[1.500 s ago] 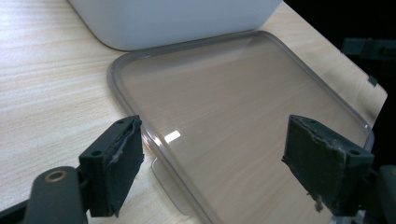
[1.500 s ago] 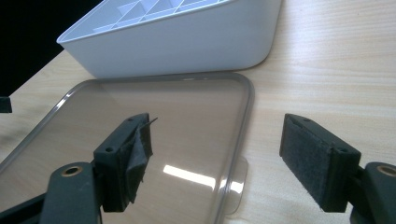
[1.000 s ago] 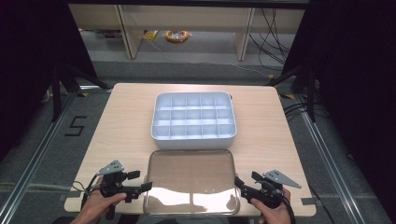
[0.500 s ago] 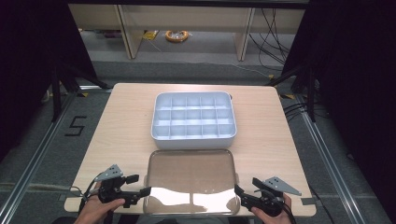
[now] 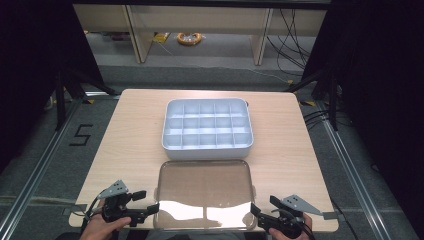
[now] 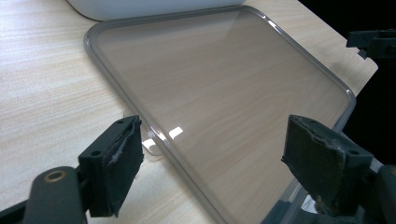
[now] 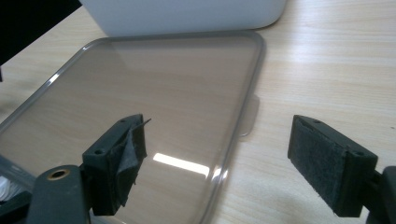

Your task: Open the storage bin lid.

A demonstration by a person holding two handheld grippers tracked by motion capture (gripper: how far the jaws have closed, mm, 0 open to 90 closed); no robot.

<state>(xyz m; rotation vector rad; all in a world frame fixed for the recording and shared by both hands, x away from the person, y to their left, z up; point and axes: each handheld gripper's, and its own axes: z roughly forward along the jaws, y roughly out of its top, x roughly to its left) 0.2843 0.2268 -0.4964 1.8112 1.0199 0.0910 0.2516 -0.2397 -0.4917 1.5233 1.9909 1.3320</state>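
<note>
At the tabletop's near edge both tongs stand open and empty, the left tongs (image 5: 150,210) and right tongs (image 5: 256,210) flanking the clear lid (image 5: 204,192), which lies flat there. It looks light, stiff and slippery; its thin rim or small side tab seems the best hold. Beyond sits the white tray (image 5: 207,148).

lid (image 5: 204,192) on surface (image 5: 135,135), near edge | box (image 5: 207,129) just behind lid | left tongs (image 5: 150,201) left of lid | right tongs (image 5: 260,206) right
</note>
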